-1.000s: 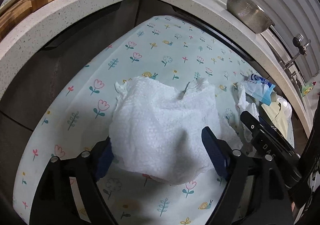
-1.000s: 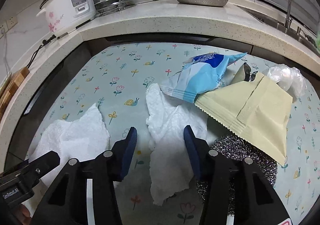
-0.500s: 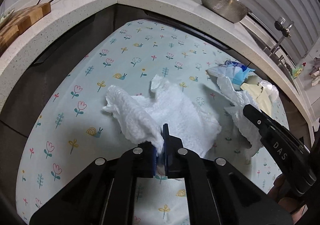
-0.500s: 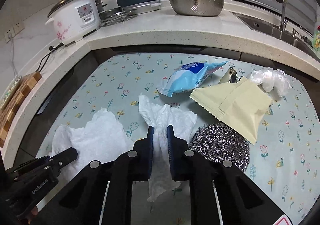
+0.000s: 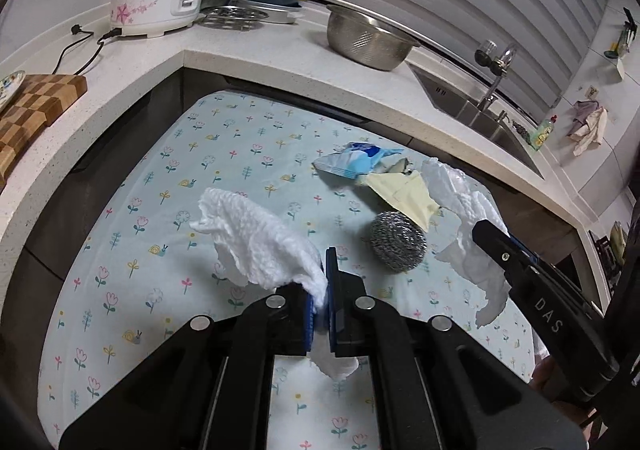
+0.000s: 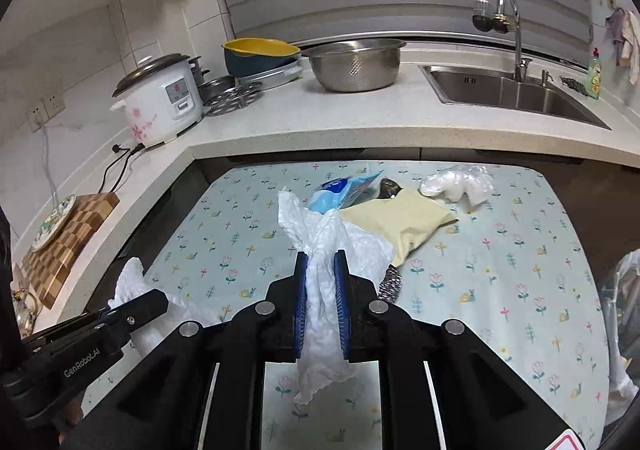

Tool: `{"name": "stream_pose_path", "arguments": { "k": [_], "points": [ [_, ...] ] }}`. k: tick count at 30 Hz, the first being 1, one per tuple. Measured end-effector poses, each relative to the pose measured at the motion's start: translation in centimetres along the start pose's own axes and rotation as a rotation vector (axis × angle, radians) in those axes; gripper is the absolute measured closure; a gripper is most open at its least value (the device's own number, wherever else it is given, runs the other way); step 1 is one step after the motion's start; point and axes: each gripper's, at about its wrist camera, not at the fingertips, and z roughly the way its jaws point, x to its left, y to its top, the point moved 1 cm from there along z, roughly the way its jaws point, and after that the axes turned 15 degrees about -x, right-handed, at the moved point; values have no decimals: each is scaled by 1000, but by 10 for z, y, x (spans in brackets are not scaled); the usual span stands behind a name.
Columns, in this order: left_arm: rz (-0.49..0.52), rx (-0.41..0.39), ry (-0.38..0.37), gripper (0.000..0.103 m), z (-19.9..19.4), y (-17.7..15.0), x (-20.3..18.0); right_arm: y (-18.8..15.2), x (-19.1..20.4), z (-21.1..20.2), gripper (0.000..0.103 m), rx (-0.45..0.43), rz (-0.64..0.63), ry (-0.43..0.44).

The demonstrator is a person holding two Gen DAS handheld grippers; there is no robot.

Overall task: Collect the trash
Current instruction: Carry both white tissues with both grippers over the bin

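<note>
My left gripper (image 5: pixel 323 270) is shut on a crumpled white paper towel (image 5: pixel 256 238) and holds it above the flowered mat (image 5: pixel 240 154). My right gripper (image 6: pixel 321 266) is shut on a second white paper towel (image 6: pixel 320 246), also lifted off the mat. On the mat lie a blue wrapper (image 6: pixel 344 190), a yellow packet (image 6: pixel 400 222), a steel scourer (image 5: pixel 396 240) and a crumpled clear plastic bag (image 6: pixel 456 182). In the left wrist view the right gripper's towel (image 5: pixel 464 210) hangs at the right.
The stone counter (image 6: pixel 360 118) wraps the mat at the back and left, with a rice cooker (image 6: pixel 160 102), steel colander (image 6: pixel 356 64), sink (image 6: pixel 512 94) and wooden board (image 6: pixel 68 238). A clear bag (image 6: pixel 624 290) shows at the right edge.
Both grippers closed on their paper towels and lifted them well above the mat; the towels now hang from the fingers and the scourer is uncovered.
</note>
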Motion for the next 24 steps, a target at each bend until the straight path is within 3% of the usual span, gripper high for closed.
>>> {"name": "stream_pose_path", "arguments": {
  "k": [11, 24],
  "points": [
    [124, -21, -85, 99, -48, -24, -82, -10, -59, -85, 90, -59, 50, -71],
    [265, -22, -205, 99, -70, -50, -186, -20, -149, -167, 90, -130, 144, -198]
  ]
}}
